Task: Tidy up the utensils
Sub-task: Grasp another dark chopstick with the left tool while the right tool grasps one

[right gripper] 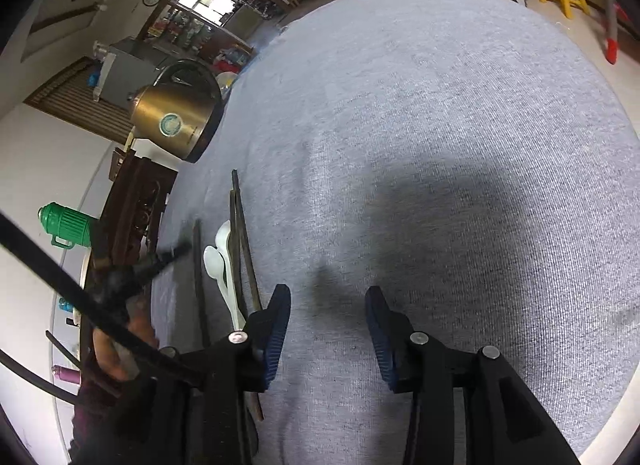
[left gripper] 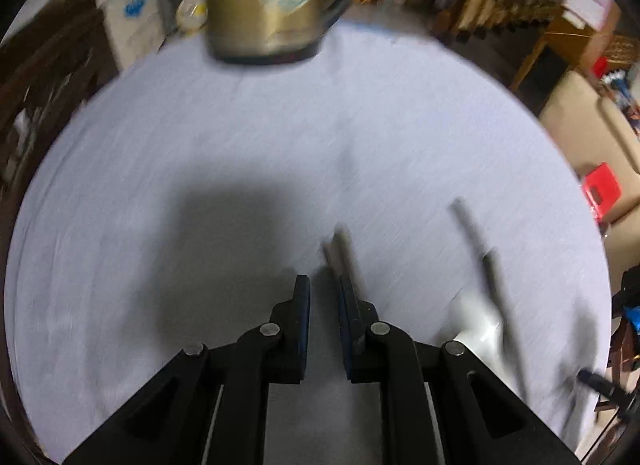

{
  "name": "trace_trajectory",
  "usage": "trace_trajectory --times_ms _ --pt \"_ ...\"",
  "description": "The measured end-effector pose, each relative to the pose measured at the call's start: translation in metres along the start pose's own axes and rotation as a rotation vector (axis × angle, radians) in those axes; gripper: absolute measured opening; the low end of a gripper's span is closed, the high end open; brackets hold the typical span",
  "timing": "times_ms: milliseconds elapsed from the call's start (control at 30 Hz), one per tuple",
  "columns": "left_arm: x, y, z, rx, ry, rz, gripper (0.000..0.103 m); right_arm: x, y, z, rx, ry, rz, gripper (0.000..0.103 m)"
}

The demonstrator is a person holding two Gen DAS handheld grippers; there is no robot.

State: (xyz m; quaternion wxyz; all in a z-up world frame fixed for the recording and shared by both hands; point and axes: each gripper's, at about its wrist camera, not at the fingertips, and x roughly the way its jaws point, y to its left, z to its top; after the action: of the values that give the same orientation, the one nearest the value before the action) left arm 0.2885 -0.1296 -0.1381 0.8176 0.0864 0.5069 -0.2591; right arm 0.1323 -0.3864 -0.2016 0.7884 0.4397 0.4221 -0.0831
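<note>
Blue-padded right claw (right gripper: 327, 307) above ribbed grey cloth (right gripper: 440, 125)

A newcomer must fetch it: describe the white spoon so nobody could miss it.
Start at the gold kettle on the grey tablecloth. Nearer the camera lie dark chopsticks; the white spoon rests among them, the only pale, broad utensil.

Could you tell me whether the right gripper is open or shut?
Open: the right gripper shows a wide gap between its fingers, with only cloth between.

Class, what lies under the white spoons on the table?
The spoons lie among dark chopsticks on the grey cloth. Whether a chopstick runs beneath them cannot be told.
</note>
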Motion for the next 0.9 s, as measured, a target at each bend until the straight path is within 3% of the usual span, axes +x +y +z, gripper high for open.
trace_trajectory --times_ms 100,200,333,467,600,900 --pt "-0.016 -0.013 0.008 0.043 -0.069 -0.057 0.014 -0.007 0.001 -0.001 -0.021 -0.014 -0.012 0.042" --pt "-0.015 -0.007 -0.002 0.065 -0.035 -0.012 0.014 -0.008 0.0 0.002 -0.028 -0.028 -0.012 0.042" --pt "0.001 0.018 -0.013 -0.003 0.016 -0.002 0.014 0.005 0.005 0.003 -0.03 0.001 0.003 0.042" --pt "0.009 0.009 -0.012 -0.006 0.016 -0.029 0.014 0.011 0.012 -0.002 -0.05 0.018 0.009 0.042" --pt "0.015 0.0 -0.009 0.02 0.028 -0.007 0.014 0.008 0.014 -0.002 -0.052 0.007 0.001 0.042" --pt "0.027 0.014 -0.004 0.02 0.045 0.002 0.017 0.005 0.01 -0.001 -0.04 0.002 -0.006 0.042"
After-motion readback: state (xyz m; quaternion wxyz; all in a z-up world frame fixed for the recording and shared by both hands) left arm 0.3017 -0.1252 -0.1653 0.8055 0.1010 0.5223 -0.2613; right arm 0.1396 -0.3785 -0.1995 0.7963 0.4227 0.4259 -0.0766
